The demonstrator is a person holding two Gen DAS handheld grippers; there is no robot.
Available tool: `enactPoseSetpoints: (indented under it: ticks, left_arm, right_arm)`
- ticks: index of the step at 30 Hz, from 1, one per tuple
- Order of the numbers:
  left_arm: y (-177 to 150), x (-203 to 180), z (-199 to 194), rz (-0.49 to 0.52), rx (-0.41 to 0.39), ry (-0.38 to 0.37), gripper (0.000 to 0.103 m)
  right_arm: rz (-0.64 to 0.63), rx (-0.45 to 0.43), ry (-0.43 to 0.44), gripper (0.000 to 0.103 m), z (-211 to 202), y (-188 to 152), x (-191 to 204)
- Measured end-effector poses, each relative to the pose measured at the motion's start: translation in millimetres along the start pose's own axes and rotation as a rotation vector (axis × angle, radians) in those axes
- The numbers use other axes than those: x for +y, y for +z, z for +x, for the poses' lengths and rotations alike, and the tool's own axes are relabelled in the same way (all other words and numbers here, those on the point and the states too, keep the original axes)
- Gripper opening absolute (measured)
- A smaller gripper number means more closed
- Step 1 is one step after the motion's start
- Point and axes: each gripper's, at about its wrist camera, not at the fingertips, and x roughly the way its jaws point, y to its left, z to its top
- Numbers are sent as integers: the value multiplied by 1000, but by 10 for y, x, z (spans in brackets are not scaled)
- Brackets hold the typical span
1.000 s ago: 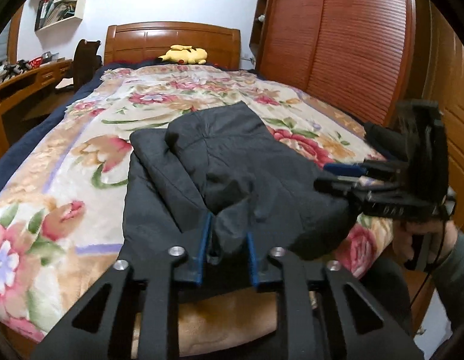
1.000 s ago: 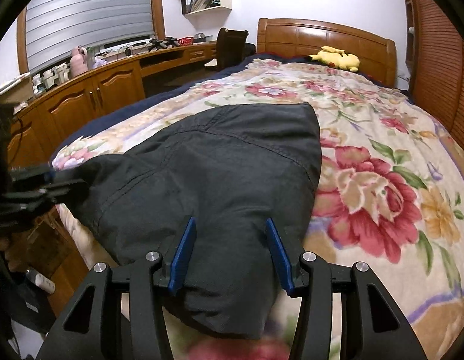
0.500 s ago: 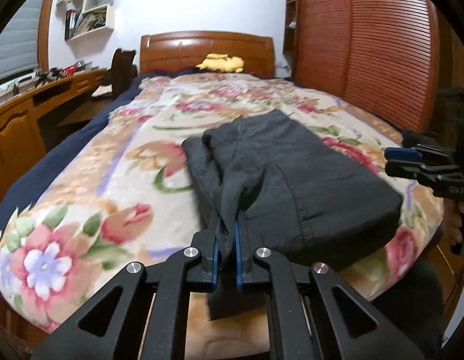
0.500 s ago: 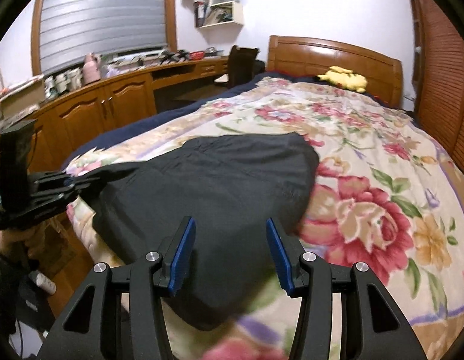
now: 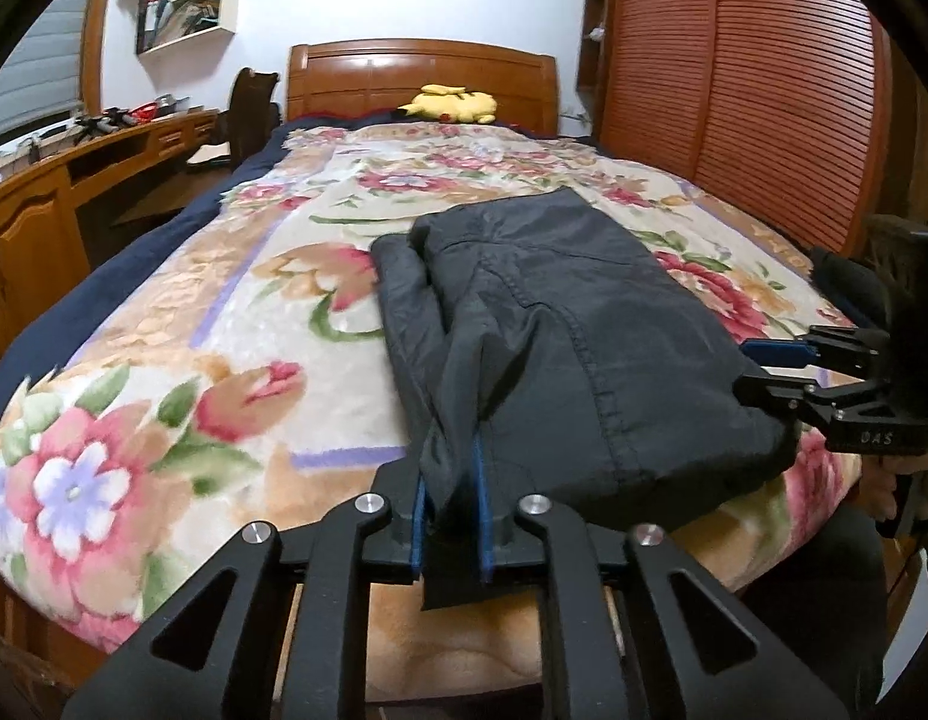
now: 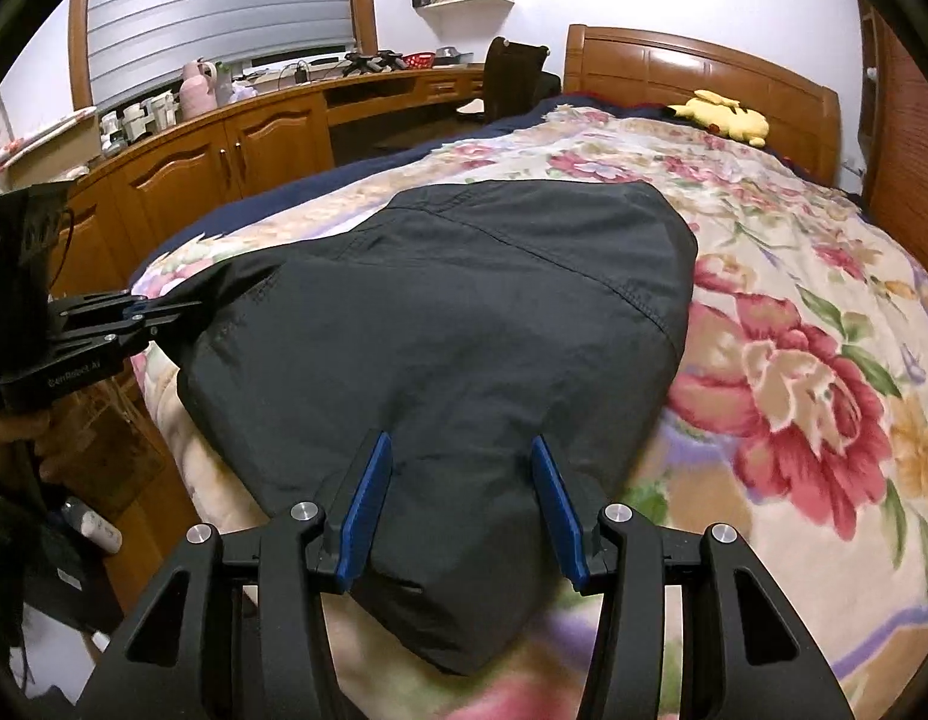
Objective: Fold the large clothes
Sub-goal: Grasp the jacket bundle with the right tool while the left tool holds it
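Dark garment [image 5: 560, 324], folded into a thick stack, is lying on the floral blanket [image 5: 182, 372] at the foot end of the bed [image 5: 422, 69], its near edge reaching the mattress edge.

Left tool [image 5: 451, 516] is pinching a corner fold of the garment's near left side; blue pads are sitting close together with a tongue of dark cloth squeezed between them and hanging out below. In the right wrist view the left tool [image 6: 164, 315] is showing at the left margin, tips meeting the garment's pulled-out corner, a hand visible under it.

Right tool [image 6: 458, 507] is standing spread, blue fingers [image 6: 368, 504] well apart, with the garment's near right end [image 6: 464, 360] bulging between them; whether the pads are touching cloth, cannot tell. Seen from the left wrist camera, the right tool [image 5: 764, 369] is sitting at the garment's right edge, one finger over the other with a gap between them.

Yellow plush toy [image 5: 455, 103] is lying at the wooden headboard, well apart from the garment. Wooden desk [image 6: 272, 120] with cabinets is running along the bed's left side, small clutter on top. Slatted wardrobe doors [image 5: 734, 90] are standing along the right.
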Motion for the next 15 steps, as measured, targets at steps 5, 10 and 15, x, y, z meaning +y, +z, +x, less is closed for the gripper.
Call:
enactPoseSetpoints:
  ticks: [5,10,15]
  left_arm:
    - [-24,-33,-119,17,-13,17,26]
    - [-80,19,-220,0,-34,-2,47]
    - [-141,52,-227,-3,-35,-9,82]
  right_arm:
    - [12,-13,-8,51,-32,45,-1]
    - [11,-40,-8,51,-151,75,-81]
    - [-1,-77,-63,51,-236,190,-215]
